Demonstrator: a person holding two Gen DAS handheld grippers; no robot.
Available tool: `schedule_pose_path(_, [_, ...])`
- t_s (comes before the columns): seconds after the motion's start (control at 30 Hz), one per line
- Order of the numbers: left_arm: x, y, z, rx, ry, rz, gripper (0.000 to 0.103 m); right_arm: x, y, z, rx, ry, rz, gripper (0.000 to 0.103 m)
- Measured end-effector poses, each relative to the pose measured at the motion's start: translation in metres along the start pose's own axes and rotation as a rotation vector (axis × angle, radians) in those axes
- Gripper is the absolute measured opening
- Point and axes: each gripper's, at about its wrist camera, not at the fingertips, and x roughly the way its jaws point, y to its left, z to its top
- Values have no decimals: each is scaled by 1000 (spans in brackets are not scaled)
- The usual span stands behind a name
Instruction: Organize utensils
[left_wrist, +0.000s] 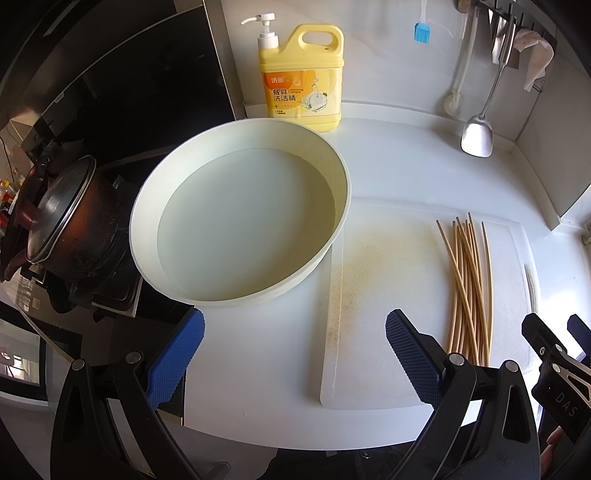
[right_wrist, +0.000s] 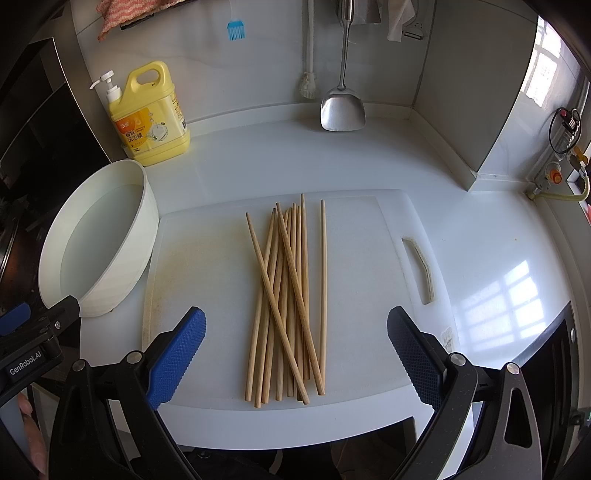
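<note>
On the white kitchen table (right_wrist: 258, 162), the chopsticks (right_wrist: 288, 302) lie loosely crossed on the cutting board (right_wrist: 362, 288), twelve o'clock of the empty right gripper (right_wrist: 295, 354), both grippers' jaws wide apart, sorting unstarted.

Near ends of the chopsticks (left_wrist: 470, 291) hidden behind the left gripper's finger in the left wrist view. Spatula (right_wrist: 342, 110) handle cut off by the top edge, brush (right_wrist: 236, 30) handle too. Pot (left_wrist: 70, 229) partly lost at the left edge. Detergent bottle (right_wrist: 151, 118) label too small to read.
</note>
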Motion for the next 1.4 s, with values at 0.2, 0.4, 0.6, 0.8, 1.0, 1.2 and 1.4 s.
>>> schedule_pose_path(0.2, [0,0,0,0,0,-1,97,-1,0,-1,0,-1,0,94])
schedule_pose_path(0.4, [-1,1,0,0,0,-2,97,-1,0,-1,0,0,1,94])
schedule_pose_path(0.6, [-1,0,0,0,0,-1,97,-1,1,-2,0,-1,2,94])
schedule_pose_path(0.8, [-1,0,0,0,-1,-1,97,-1,2,-3,1,-1,2,94])
schedule_pose_path(1.0, [-3,2,0,0,-4,-1,97,-1,3,-3,-1,-1,4,94])
schedule_pose_path(1.2, [-4,4,1,0,-5,-3,97,-1,2,-3,-1,-2,4,94])
schedule_pose_path(1.4, [-3,7,2,10,-1,-8,97,0,7,-2,4,4,0,94])
